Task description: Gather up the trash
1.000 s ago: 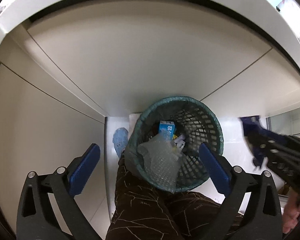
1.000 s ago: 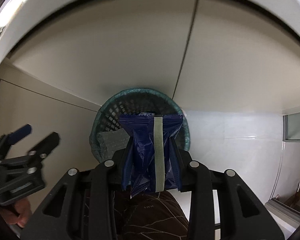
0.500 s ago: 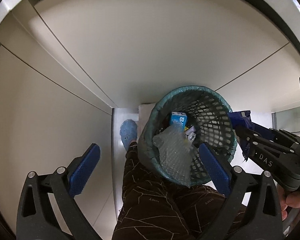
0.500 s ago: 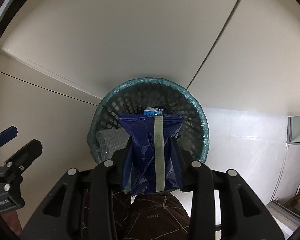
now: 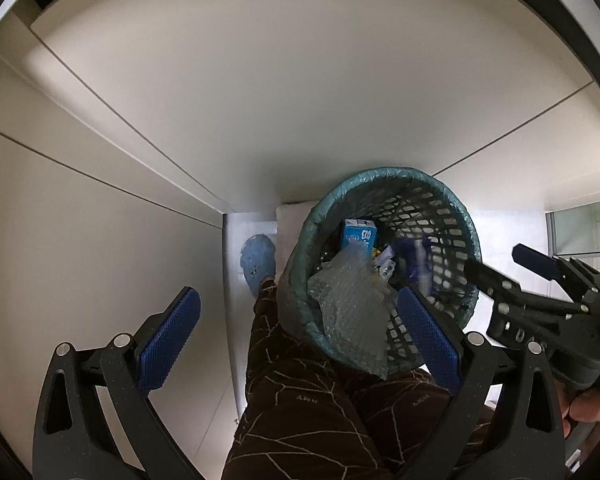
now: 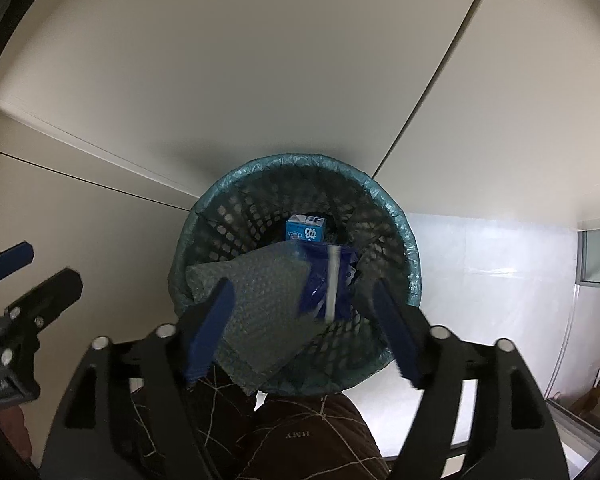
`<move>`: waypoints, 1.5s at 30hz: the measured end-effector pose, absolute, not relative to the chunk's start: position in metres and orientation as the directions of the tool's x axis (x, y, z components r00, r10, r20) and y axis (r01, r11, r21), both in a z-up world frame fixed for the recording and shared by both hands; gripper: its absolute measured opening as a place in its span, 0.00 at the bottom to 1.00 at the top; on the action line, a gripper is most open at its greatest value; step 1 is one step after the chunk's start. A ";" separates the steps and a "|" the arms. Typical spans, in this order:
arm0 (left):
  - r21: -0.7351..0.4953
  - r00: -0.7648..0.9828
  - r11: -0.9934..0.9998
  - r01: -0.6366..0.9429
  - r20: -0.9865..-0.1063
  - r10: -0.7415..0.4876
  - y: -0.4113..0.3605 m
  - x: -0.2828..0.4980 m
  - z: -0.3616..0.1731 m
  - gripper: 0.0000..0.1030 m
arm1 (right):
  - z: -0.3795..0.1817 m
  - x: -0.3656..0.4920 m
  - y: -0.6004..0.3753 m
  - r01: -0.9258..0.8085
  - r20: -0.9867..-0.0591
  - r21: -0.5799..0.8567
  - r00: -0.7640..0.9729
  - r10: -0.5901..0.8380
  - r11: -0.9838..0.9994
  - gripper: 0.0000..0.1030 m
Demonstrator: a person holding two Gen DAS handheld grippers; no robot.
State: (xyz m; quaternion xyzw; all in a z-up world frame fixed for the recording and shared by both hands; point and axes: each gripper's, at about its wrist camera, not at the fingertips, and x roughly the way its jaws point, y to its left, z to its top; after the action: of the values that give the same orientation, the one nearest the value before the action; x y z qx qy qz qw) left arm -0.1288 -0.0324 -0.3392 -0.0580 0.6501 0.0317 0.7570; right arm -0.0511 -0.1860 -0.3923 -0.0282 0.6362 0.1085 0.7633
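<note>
A teal mesh waste basket [image 6: 300, 162] lined with a bag stands on the floor below both grippers. A light blue carton [image 6: 306, 230] and a sheet of bubble wrap [image 6: 260, 300] that hangs over the near rim lie inside. My right gripper [image 6: 304, 332] is over the basket and its jaws are opening. The dark blue snack wrapper [image 6: 328, 280] is blurred and free of the pads, dropping into the basket. In the left wrist view the basket [image 5: 312, 220], the wrapper [image 5: 414, 264] and the right gripper [image 5: 494, 260] show too. My left gripper [image 5: 300, 344] is open and holds nothing.
A person's leg in brown patterned trousers [image 5: 300, 400] and a blue slipper [image 5: 258, 264] stand just left of the basket. Pale cabinet fronts [image 5: 260, 100] rise behind it. White floor [image 6: 500, 260] spreads to the right. A hand [image 5: 588, 404] holds the right gripper.
The right gripper's jaws have spread apart and let go of the blue wrapper, which now falls into the basket. Both grippers have sunk closer to the basket.
</note>
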 end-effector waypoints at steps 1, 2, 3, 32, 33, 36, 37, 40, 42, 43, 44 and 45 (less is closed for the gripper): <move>-0.048 0.153 0.991 -0.122 -0.988 -0.029 -0.033 -0.128 -0.338 0.94 | -0.392 -0.051 -0.187 -0.203 -0.977 0.091 0.170 0.127 0.975 0.77; -0.047 0.154 0.992 -0.121 -0.988 -0.027 -0.033 -0.127 -0.337 0.94 | -0.390 -0.051 -0.187 -0.204 -0.976 0.096 0.172 0.132 0.974 0.78; -0.047 0.157 0.992 -0.121 -0.987 -0.027 -0.034 -0.127 -0.335 0.94 | -0.389 -0.051 -0.189 -0.207 -0.975 0.109 0.168 0.145 0.972 0.81; -0.091 0.382 0.983 -0.159 -0.924 -0.024 -0.052 -0.146 -0.069 0.94 | -0.085 -0.091 -0.264 -0.135 -0.863 0.076 0.487 0.133 0.988 0.92; -0.099 0.390 0.983 -0.155 -0.920 -0.031 -0.052 -0.148 -0.061 0.94 | -0.075 -0.093 -0.264 -0.138 -0.861 0.071 0.492 0.130 0.988 0.92; -0.077 0.415 0.988 -0.133 -0.910 -0.015 -0.056 -0.152 -0.036 0.94 | -0.048 -0.100 -0.264 -0.141 -0.858 0.050 0.500 0.115 0.989 0.92; -0.069 0.428 0.989 -0.132 -0.904 -0.006 -0.055 -0.154 -0.029 0.94 | -0.041 -0.102 -0.263 -0.139 -0.856 0.041 0.506 0.106 0.989 0.92; -0.072 0.450 0.988 -0.133 -0.893 -0.005 -0.054 -0.158 -0.012 0.94 | -0.029 -0.111 -0.263 -0.133 -0.843 0.011 0.531 0.080 0.991 0.92; -0.071 0.458 0.989 -0.131 -0.889 -0.003 -0.053 -0.160 -0.005 0.94 | -0.023 -0.113 -0.262 -0.122 -0.839 0.000 0.539 0.066 0.993 0.92; -0.067 0.462 0.990 -0.126 -0.887 -0.002 -0.053 -0.161 -0.003 0.94 | -0.022 -0.115 -0.262 -0.113 -0.840 0.004 0.539 0.064 0.994 0.92; -0.068 0.462 0.991 -0.114 -0.887 -0.007 -0.055 -0.161 -0.001 0.94 | -0.020 -0.116 -0.263 -0.102 -0.840 0.008 0.540 0.062 0.995 0.92; -0.066 0.463 0.992 -0.107 -0.887 -0.009 -0.055 -0.162 -0.002 0.94 | -0.022 -0.117 -0.263 -0.100 -0.839 0.007 0.541 0.061 0.995 0.92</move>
State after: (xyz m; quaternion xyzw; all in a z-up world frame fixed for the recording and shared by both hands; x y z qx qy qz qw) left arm -0.1616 -0.0552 -0.0016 -0.0559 0.5176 0.0287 0.8533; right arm -0.1167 -0.2626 -0.0218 -0.0208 0.4770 0.0459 0.8775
